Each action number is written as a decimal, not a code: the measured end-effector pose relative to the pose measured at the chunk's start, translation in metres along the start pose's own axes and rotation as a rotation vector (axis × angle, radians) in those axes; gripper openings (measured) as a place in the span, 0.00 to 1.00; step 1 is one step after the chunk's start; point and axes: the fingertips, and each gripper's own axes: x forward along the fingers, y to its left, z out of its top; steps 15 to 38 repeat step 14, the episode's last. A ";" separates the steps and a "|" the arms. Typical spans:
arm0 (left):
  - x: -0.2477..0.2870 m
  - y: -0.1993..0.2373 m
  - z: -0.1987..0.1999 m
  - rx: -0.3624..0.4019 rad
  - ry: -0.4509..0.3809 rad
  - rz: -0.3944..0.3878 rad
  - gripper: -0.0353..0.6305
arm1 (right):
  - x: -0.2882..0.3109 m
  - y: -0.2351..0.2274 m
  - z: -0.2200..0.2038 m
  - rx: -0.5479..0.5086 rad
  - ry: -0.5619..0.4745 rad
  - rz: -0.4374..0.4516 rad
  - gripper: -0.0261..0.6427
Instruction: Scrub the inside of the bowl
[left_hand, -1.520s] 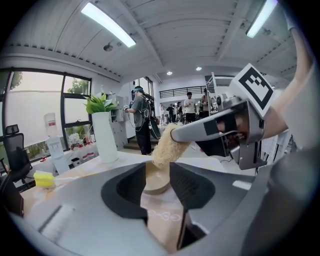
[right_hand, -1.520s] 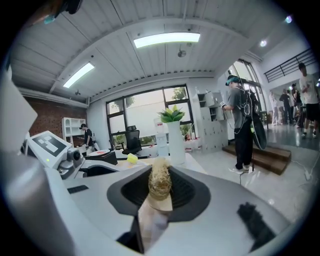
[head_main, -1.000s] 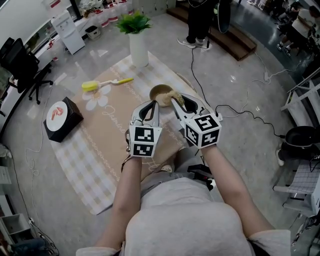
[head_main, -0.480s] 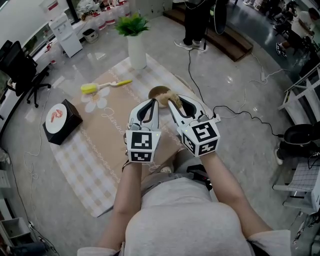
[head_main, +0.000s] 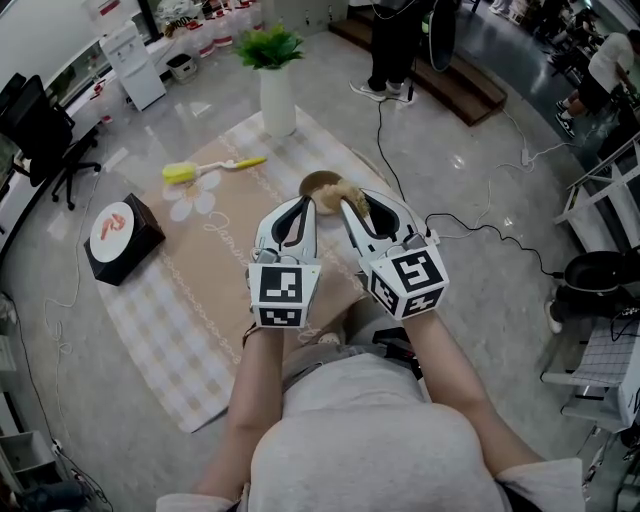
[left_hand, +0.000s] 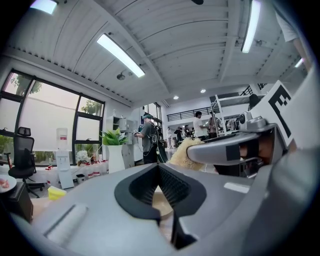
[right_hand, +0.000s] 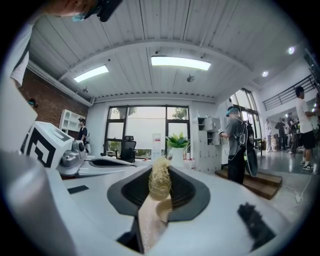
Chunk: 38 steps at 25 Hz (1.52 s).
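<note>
Head view looks steeply down; both gripper views look level along their jaws (sharing the plant (left_hand: 114, 136)).

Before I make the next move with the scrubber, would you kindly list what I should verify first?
1. Scrubber gripped: ok, it is pinched between the jaws of the right gripper.
2. Bowl open side up on the mat: ok.
3. Scrubber touching the bowl's inside: cannot tell. In the head view it only overlaps the bowl's right side.
4. Left gripper steadying the bowl: cannot tell. Its jaws are together and its tips are close to the near rim.
5. Brush and vase well apart from the bowl: ok.
</note>
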 end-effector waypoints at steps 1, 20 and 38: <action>0.000 0.000 0.000 -0.001 -0.002 0.001 0.06 | -0.001 0.000 0.000 0.000 -0.002 0.001 0.18; 0.000 0.000 0.004 -0.013 -0.014 -0.003 0.06 | -0.005 0.005 0.006 -0.010 -0.024 0.005 0.18; 0.000 0.000 0.004 -0.013 -0.014 -0.003 0.06 | -0.005 0.005 0.006 -0.010 -0.024 0.005 0.18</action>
